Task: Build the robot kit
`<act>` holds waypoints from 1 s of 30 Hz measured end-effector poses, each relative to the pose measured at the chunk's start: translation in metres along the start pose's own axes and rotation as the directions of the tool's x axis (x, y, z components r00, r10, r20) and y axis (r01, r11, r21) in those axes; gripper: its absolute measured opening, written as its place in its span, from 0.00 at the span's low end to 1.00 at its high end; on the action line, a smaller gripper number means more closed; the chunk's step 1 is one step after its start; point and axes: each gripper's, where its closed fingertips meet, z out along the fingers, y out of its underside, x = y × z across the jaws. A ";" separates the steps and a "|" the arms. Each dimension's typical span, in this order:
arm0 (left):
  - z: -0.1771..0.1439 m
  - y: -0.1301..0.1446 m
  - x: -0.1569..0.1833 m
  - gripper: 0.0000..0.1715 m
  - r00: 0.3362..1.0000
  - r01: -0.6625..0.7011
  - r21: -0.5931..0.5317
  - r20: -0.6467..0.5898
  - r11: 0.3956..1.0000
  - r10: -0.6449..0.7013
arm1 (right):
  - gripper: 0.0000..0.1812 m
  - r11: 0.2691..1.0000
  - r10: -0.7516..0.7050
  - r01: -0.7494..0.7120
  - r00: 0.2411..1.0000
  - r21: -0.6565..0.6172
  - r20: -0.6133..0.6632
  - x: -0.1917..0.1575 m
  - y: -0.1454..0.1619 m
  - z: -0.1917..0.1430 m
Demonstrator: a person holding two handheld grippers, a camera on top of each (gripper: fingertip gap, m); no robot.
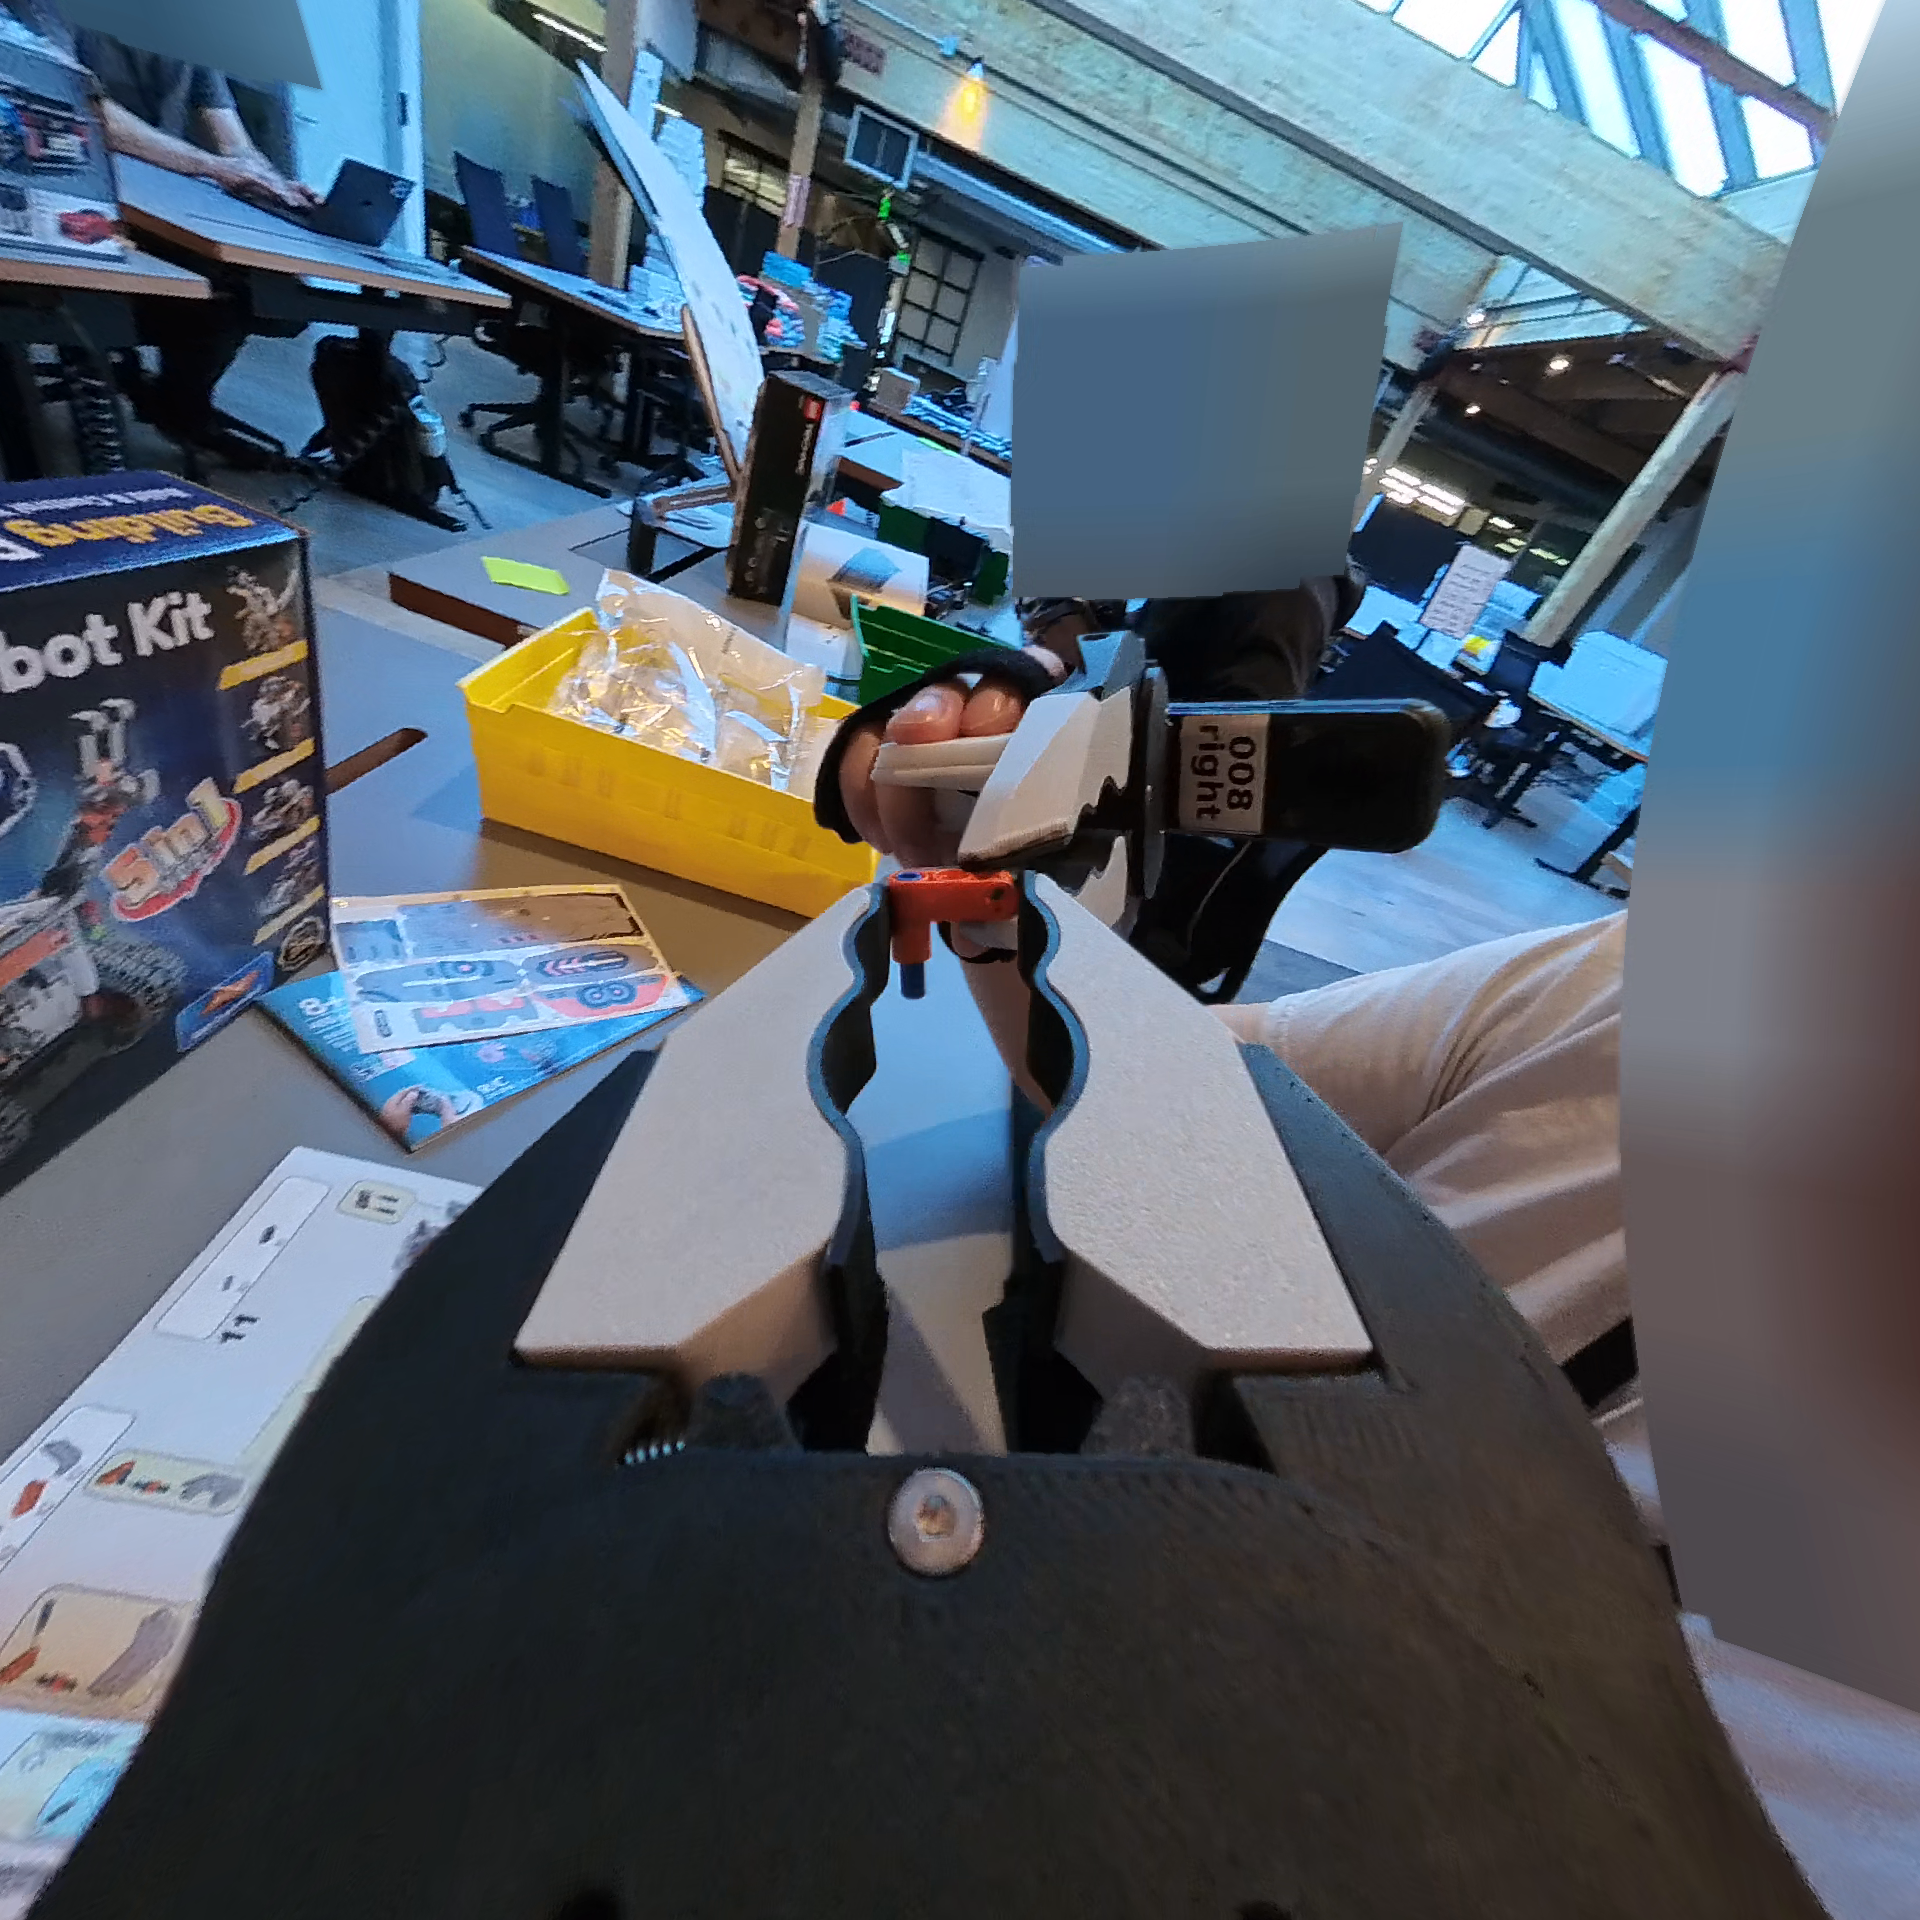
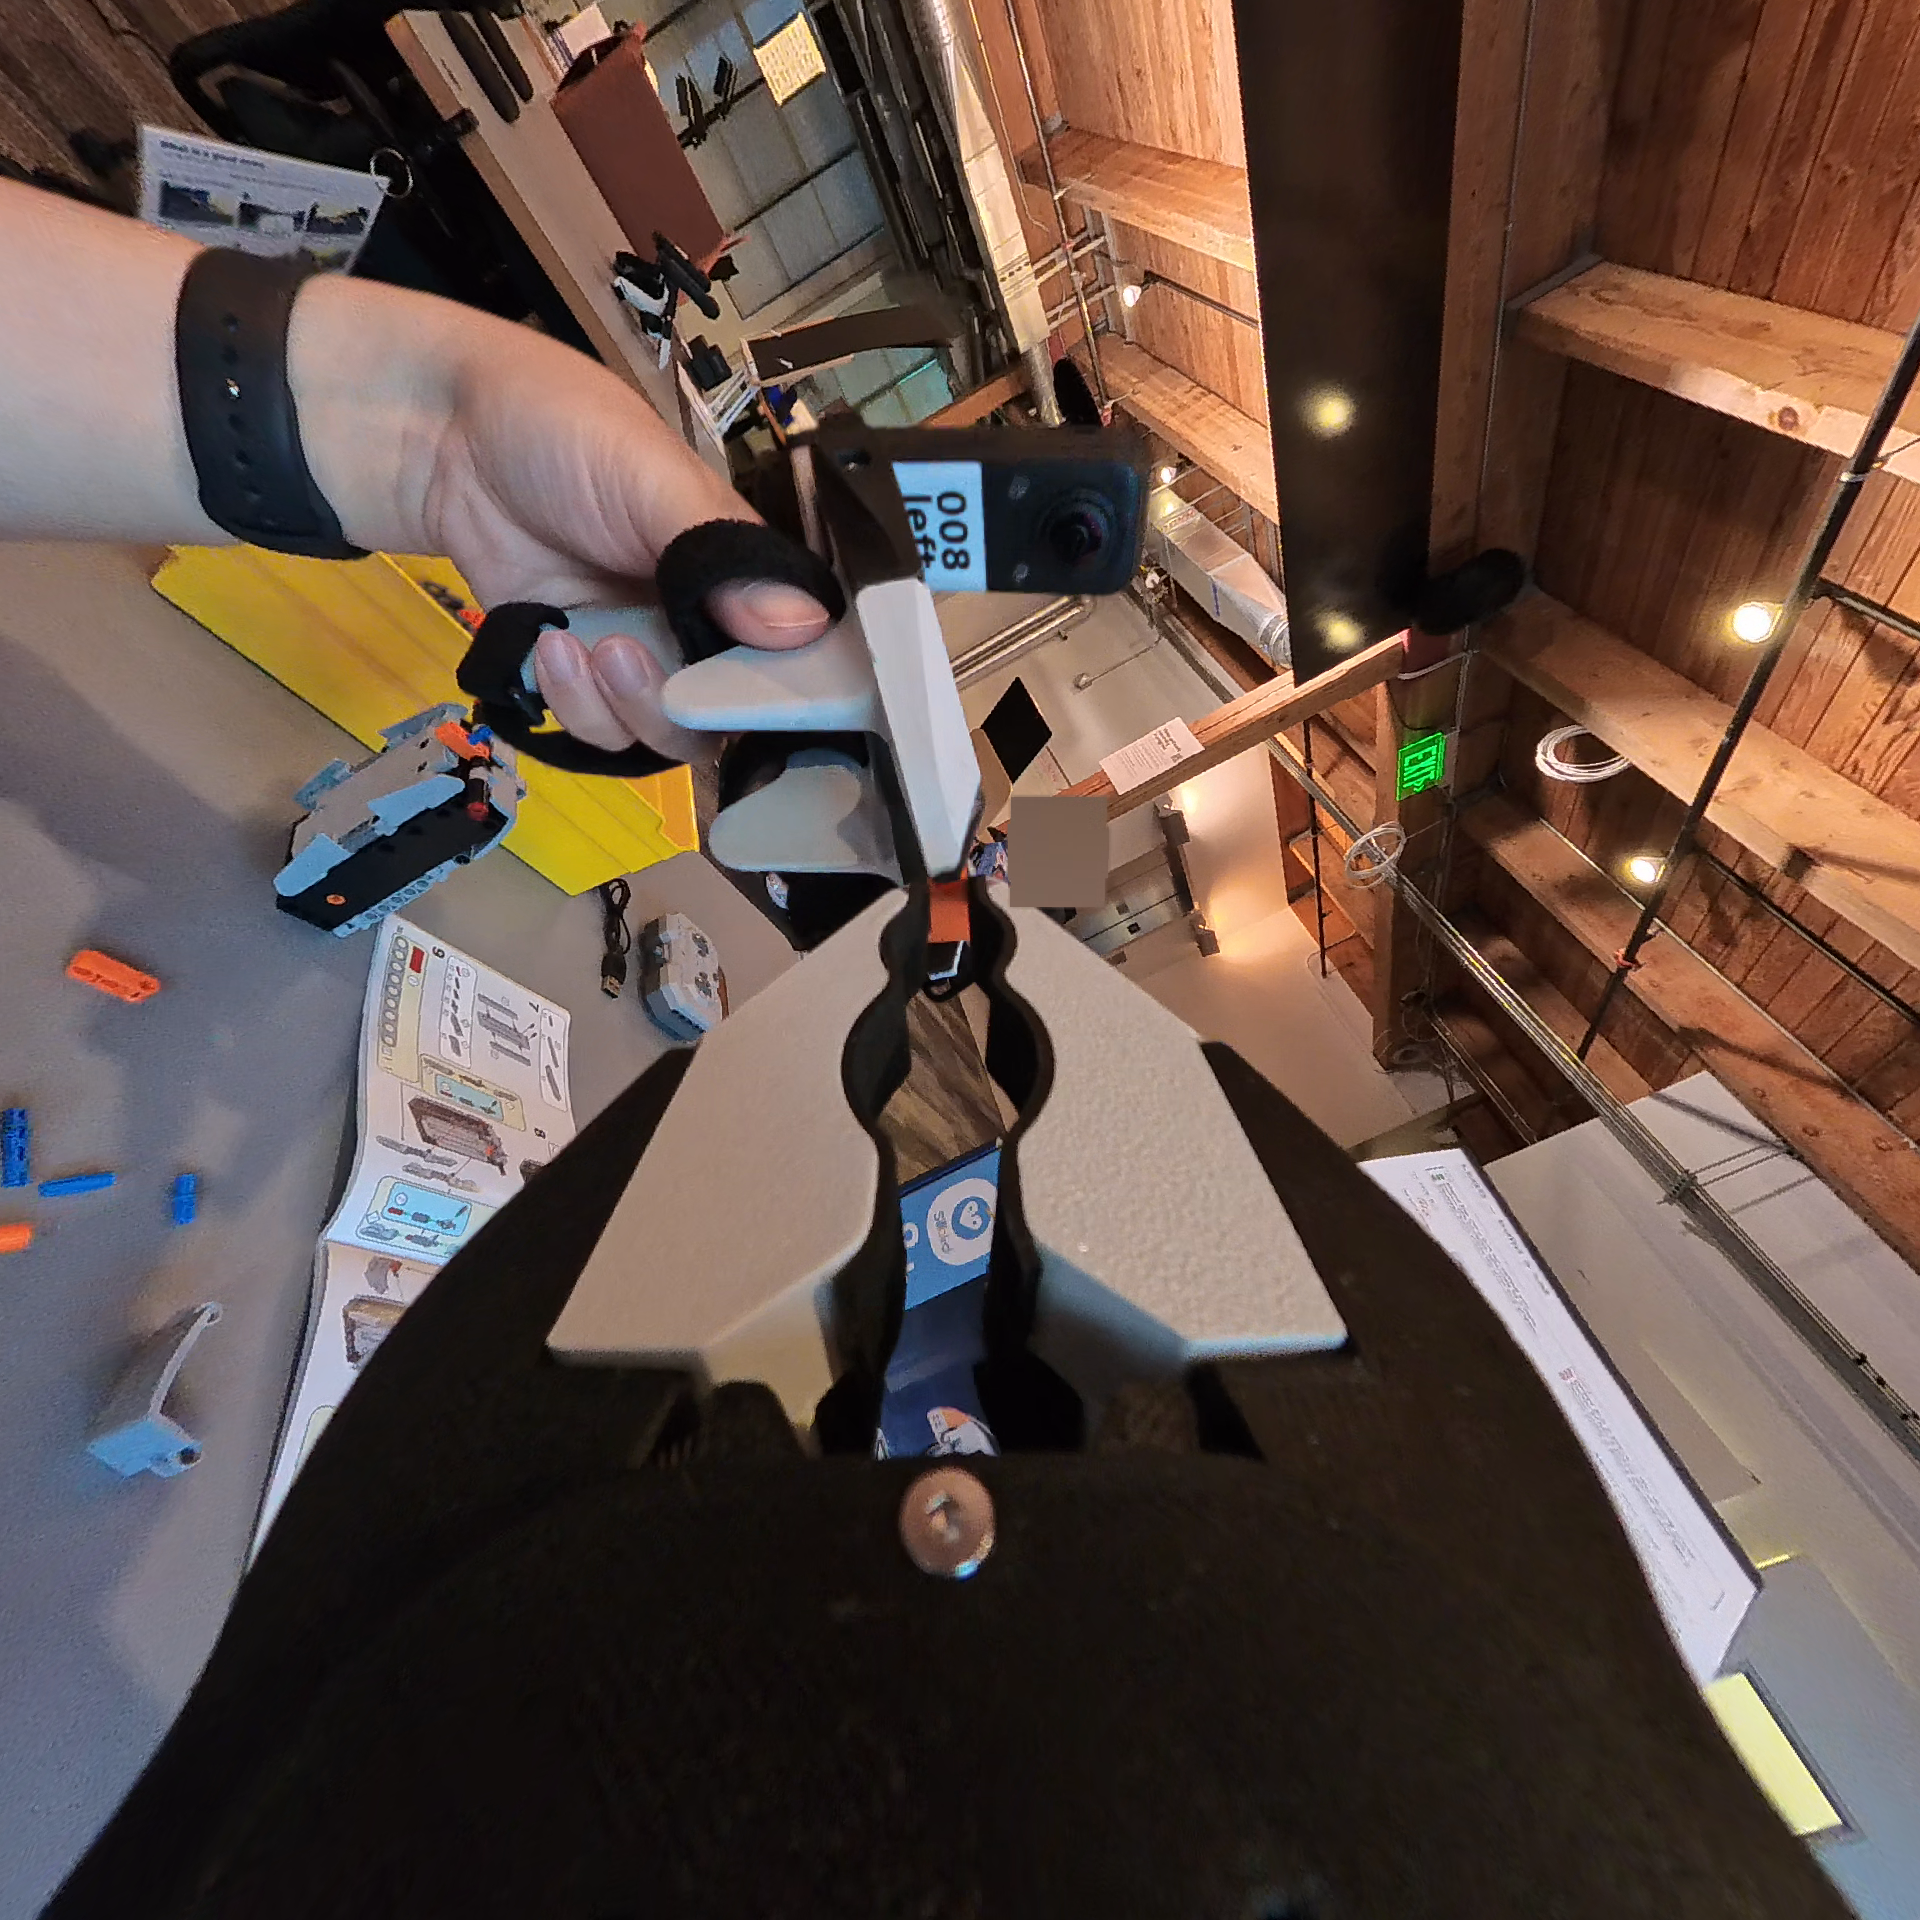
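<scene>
orange L-shaped plastic piece point(image 1: 940, 906) | L gripper point(image 1: 951, 914) jaws clamp it | R gripper point(image 2: 951, 920) jaws pinch it too

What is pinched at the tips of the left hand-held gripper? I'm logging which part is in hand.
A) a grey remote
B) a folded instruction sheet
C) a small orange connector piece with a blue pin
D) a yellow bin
C: in the left wrist view the left hand-held gripper grips a small orange connector piece at its tips, with a blue pin sticking out below.
</scene>
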 end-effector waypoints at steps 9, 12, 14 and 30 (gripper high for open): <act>-0.011 -0.011 -0.008 0.13 0.996 -0.054 0.052 0.077 0.997 0.050 | 0.05 1.000 0.031 -0.031 0.999 0.000 -0.032 0.003 0.007 0.004; -0.039 -0.025 -0.027 0.13 0.971 -0.124 0.103 0.218 0.987 0.099 | 0.06 0.998 0.054 -0.055 0.998 -0.028 -0.028 0.003 0.018 0.005; -0.072 -0.033 -0.051 0.13 0.903 -0.190 0.105 0.408 0.976 0.132 | 0.06 0.996 0.079 -0.079 0.997 -0.048 -0.003 0.000 0.027 0.005; -0.190 -0.048 -0.098 0.13 0.593 -0.329 0.137 0.800 0.934 0.091 | 0.06 0.879 0.428 -0.262 0.800 -0.398 0.421 -0.115 0.117 0.011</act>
